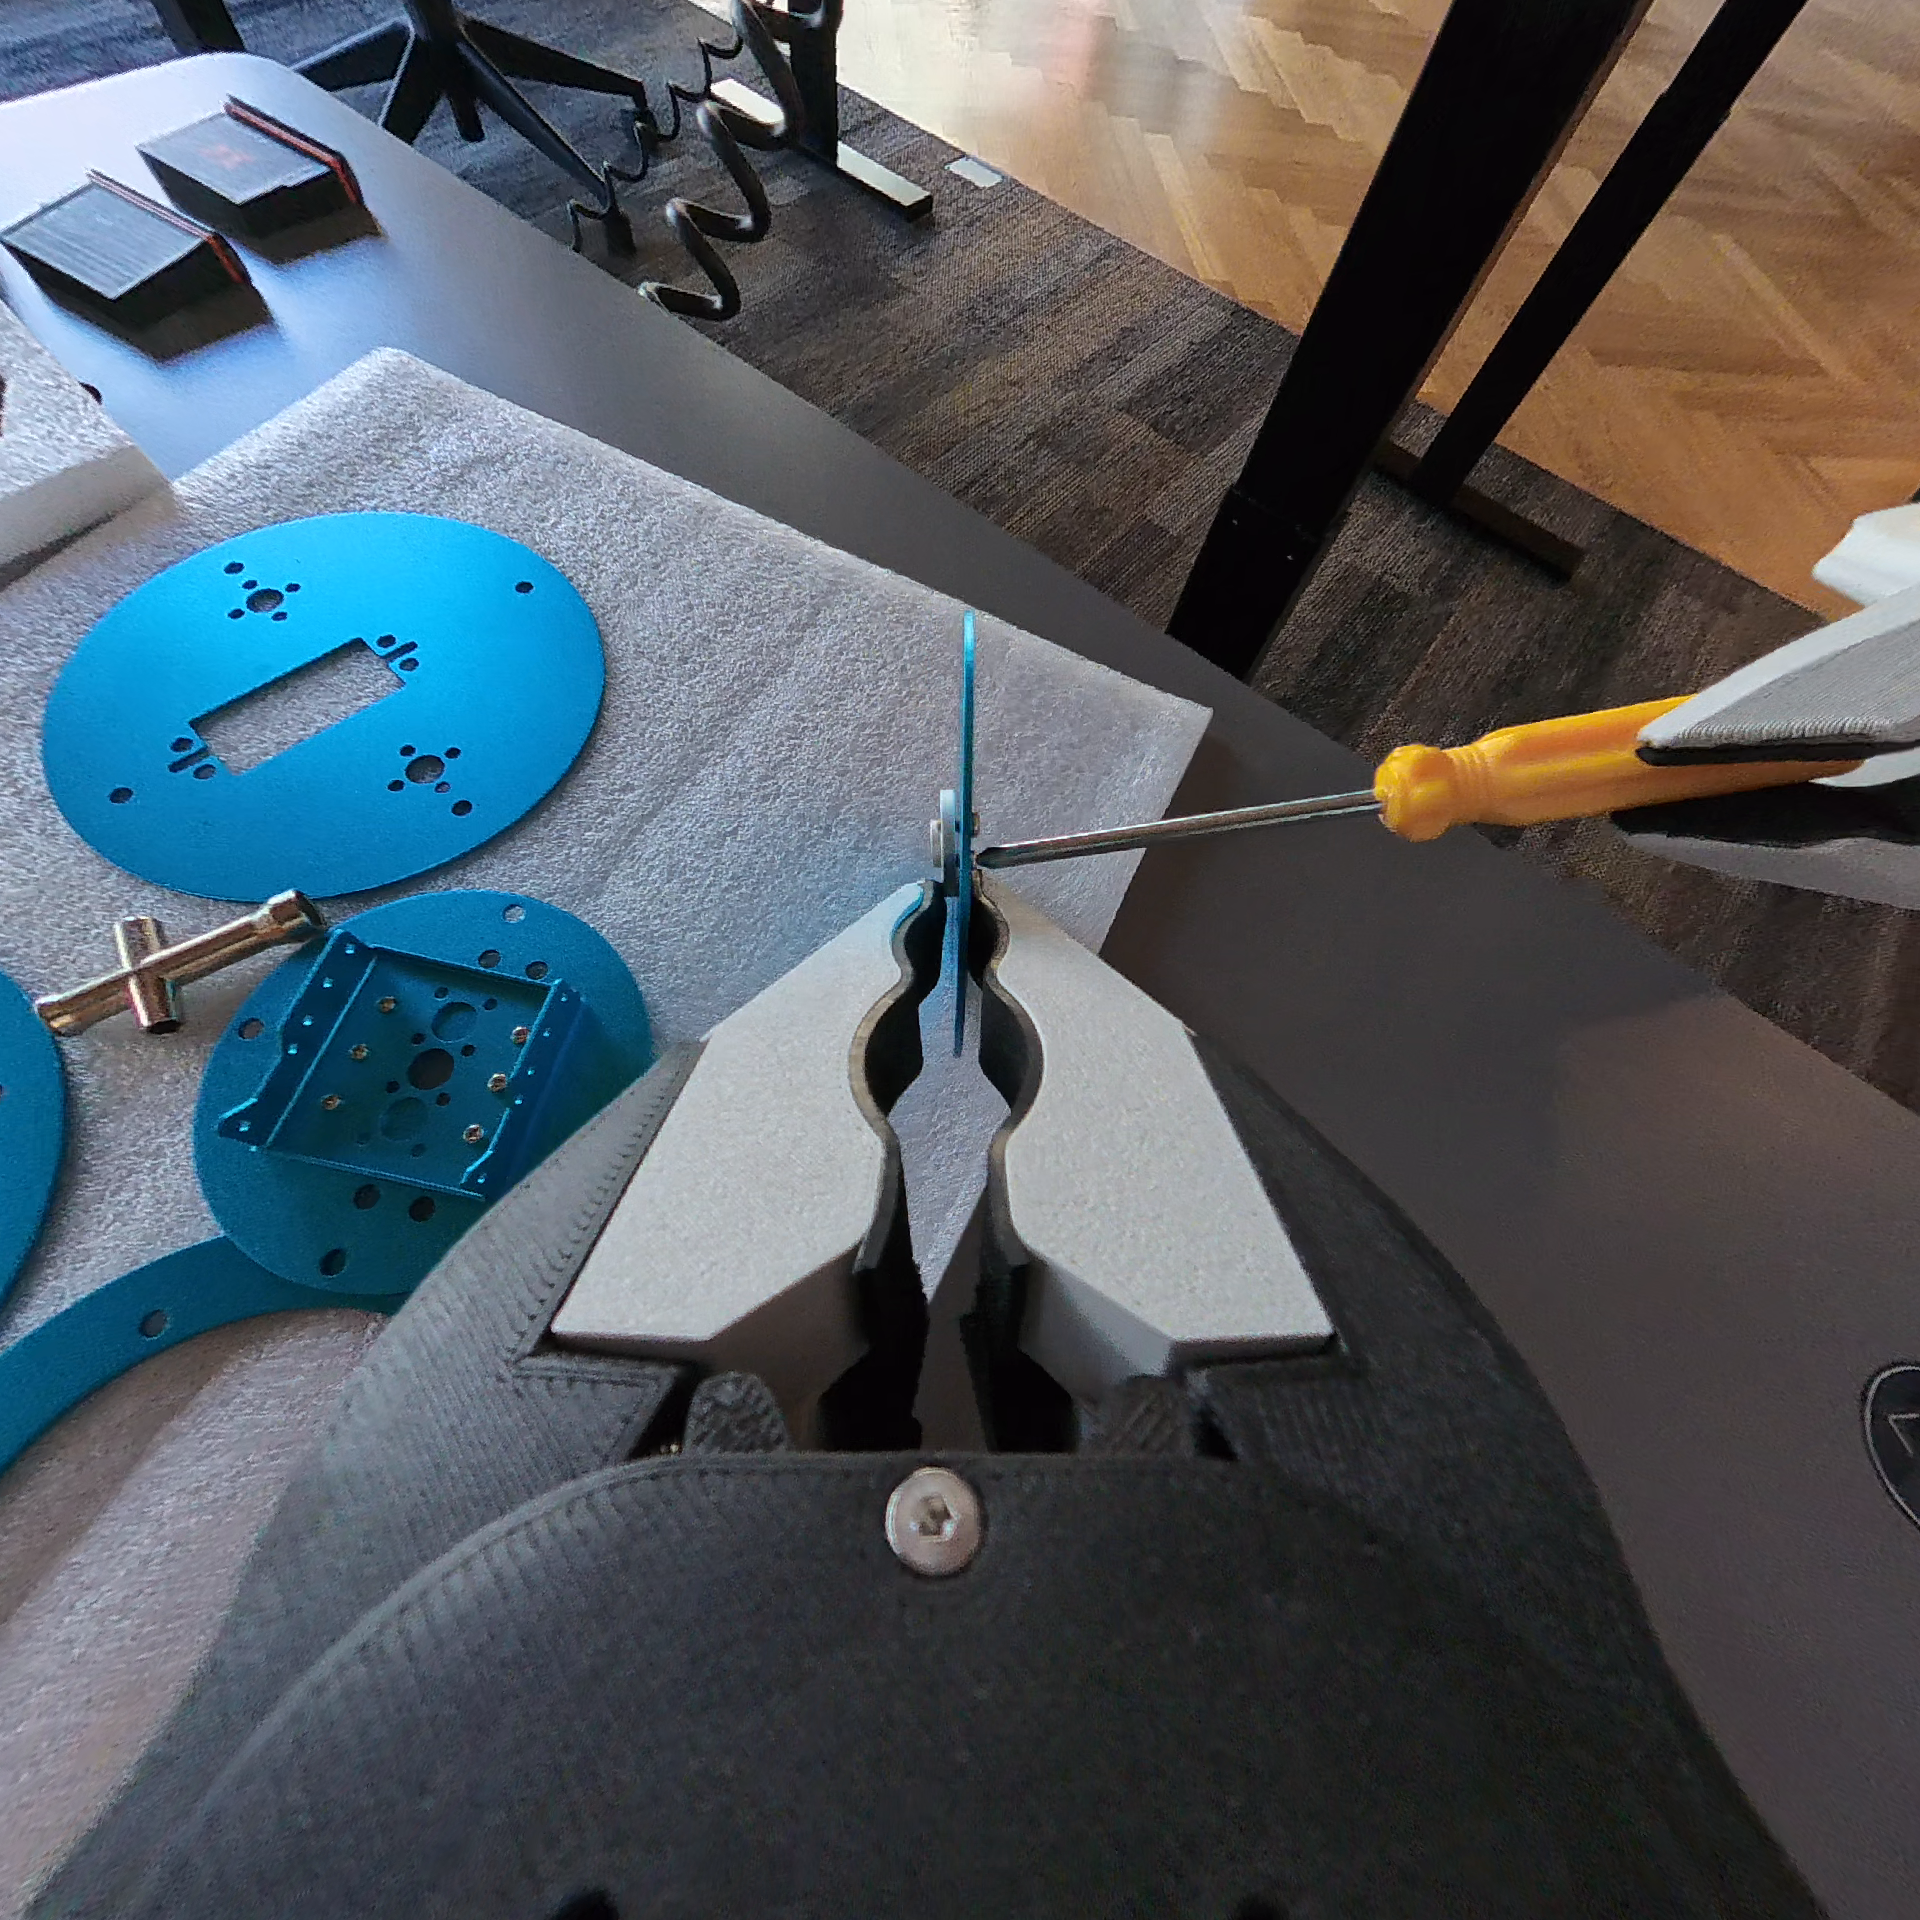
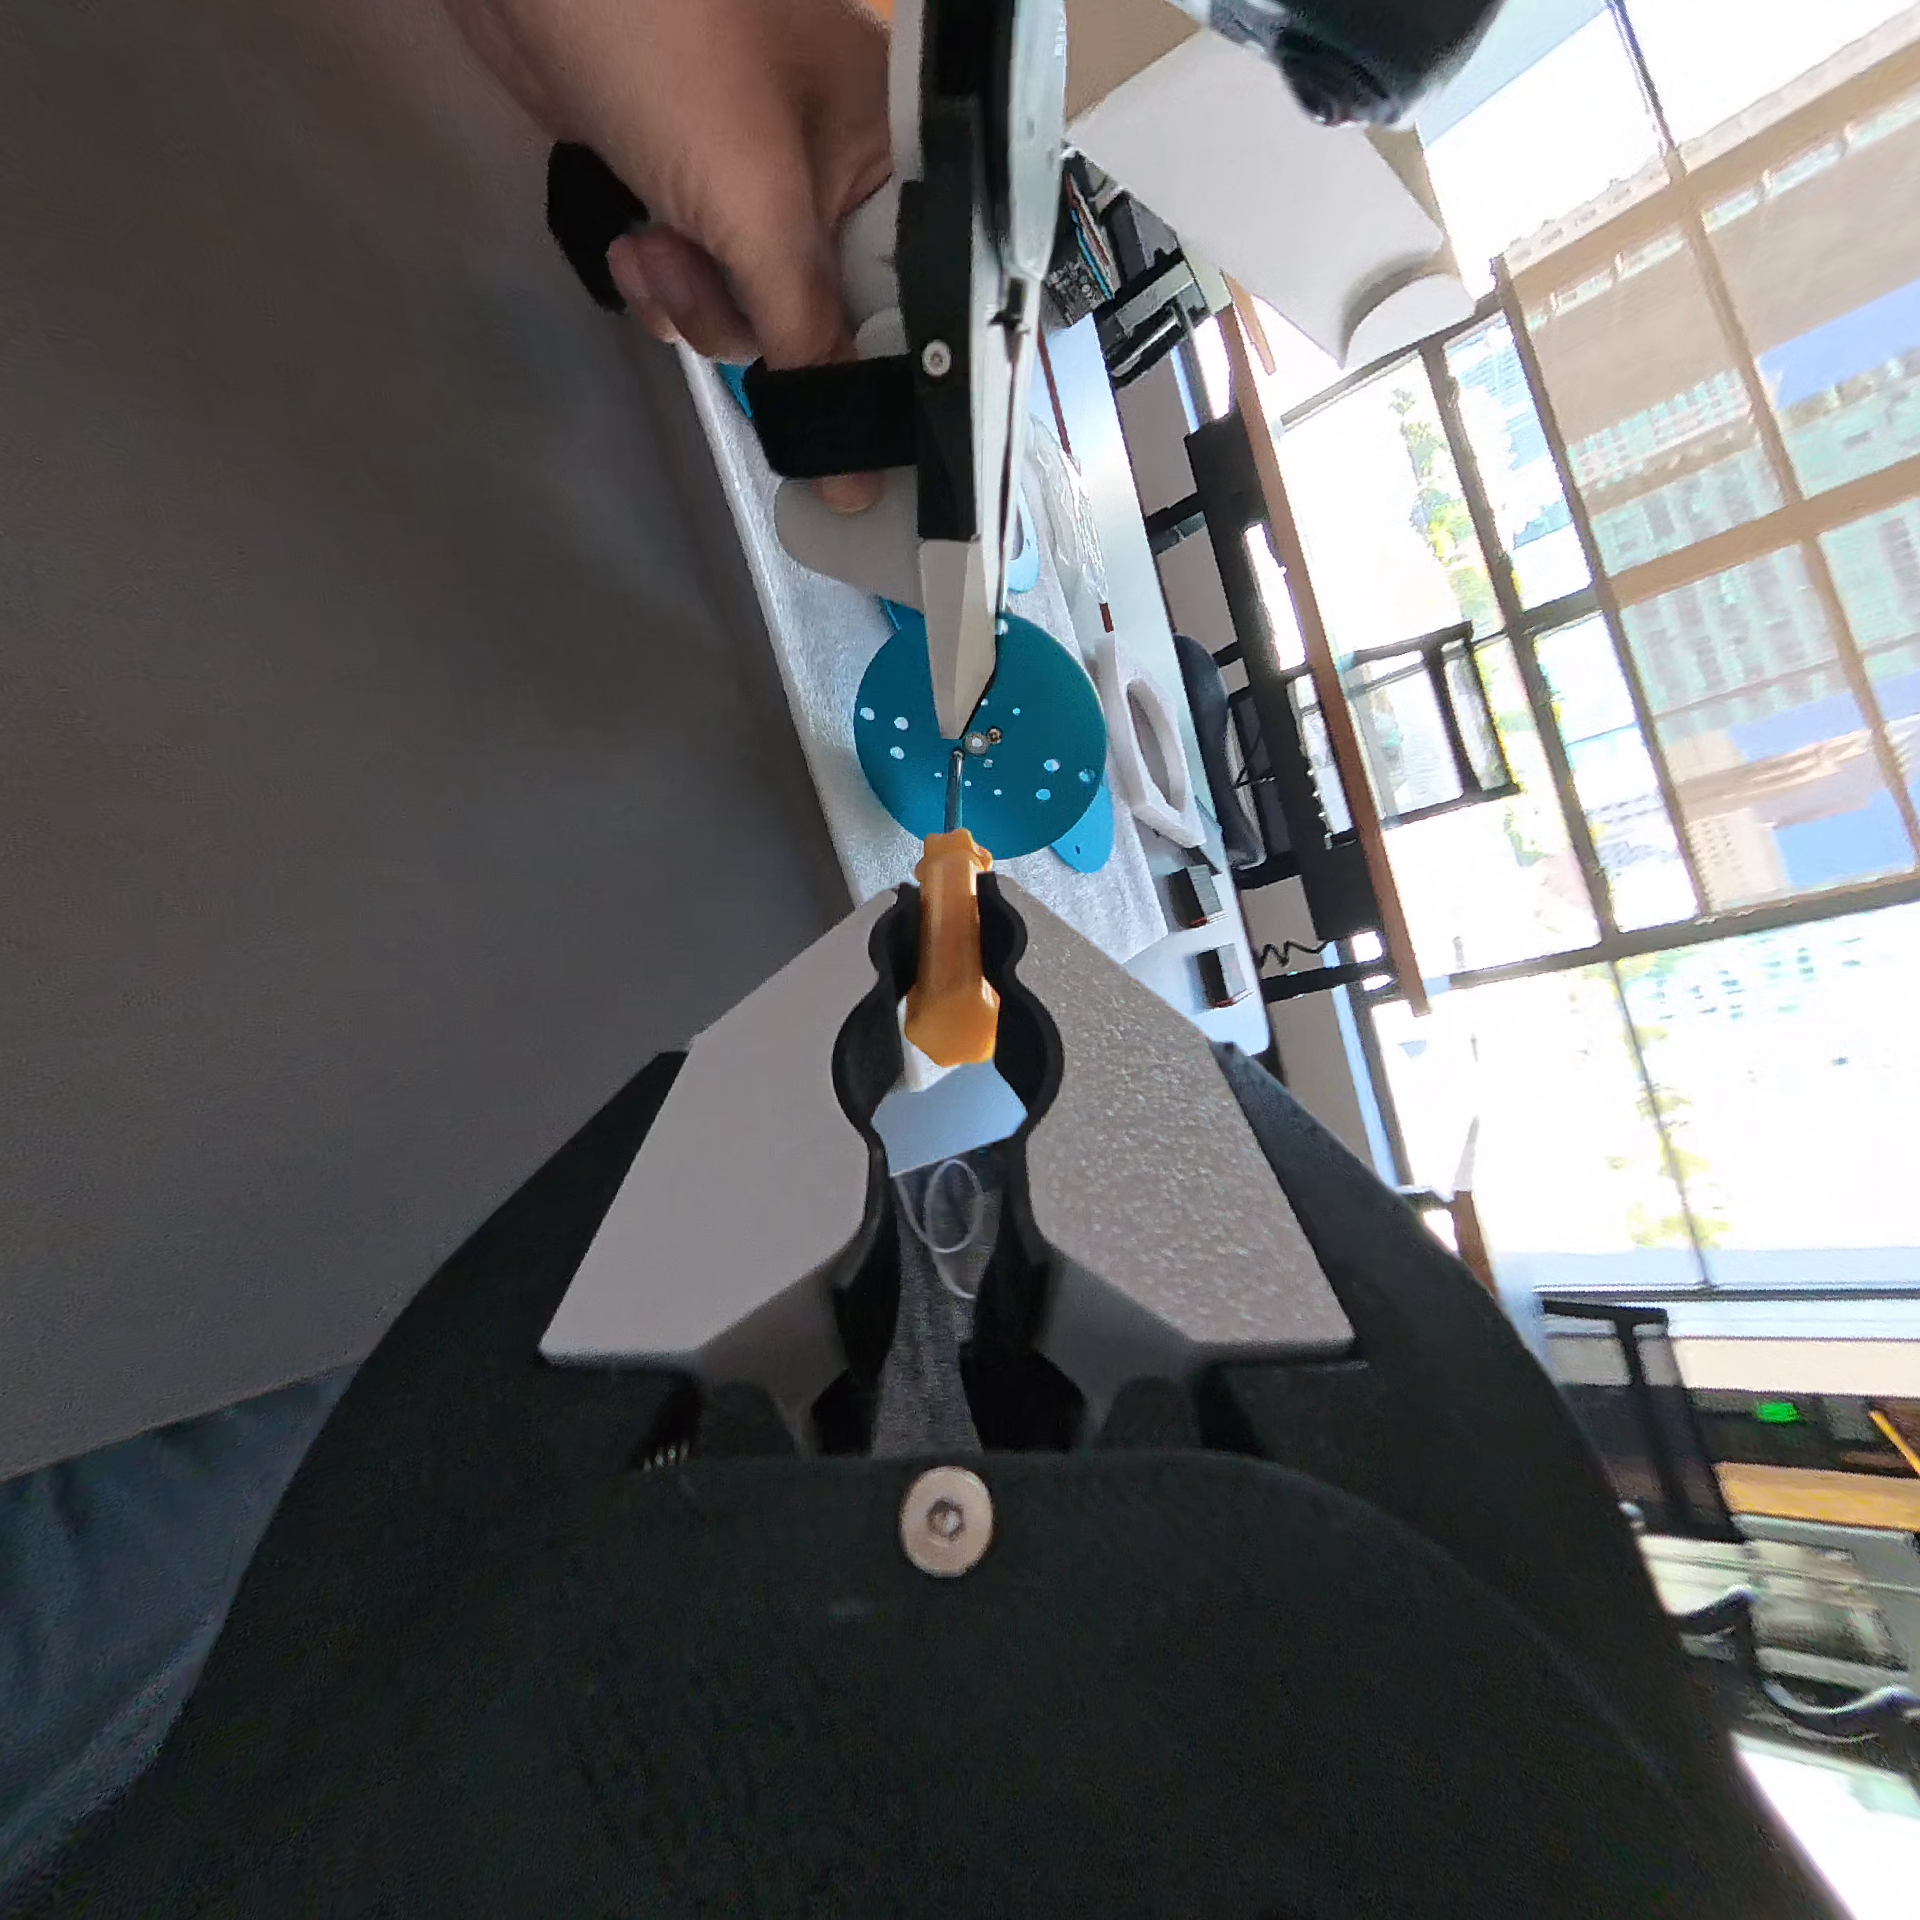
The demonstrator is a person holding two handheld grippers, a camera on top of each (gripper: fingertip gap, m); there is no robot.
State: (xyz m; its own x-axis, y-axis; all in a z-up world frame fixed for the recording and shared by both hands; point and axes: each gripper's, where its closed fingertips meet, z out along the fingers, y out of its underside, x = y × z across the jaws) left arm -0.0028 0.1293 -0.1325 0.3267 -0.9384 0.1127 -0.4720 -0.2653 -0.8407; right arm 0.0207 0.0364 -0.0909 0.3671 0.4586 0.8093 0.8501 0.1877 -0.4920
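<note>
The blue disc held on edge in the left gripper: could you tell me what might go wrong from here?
1. The left gripper pinches the blue disc only near its lower rim, so a push from the screwdriver could tilt it.
2. The right gripper holds the orange handle while the thin tip meets a small screw; it may slip off.

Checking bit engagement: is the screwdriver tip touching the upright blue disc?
Touching. Left wrist view: the screwdriver tip meets the blue disc face, no gap showing.

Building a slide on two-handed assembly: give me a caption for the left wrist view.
Left gripper holds a blue disc upright on edge while the right gripper's orange screwdriver meets it from the side.
</note>
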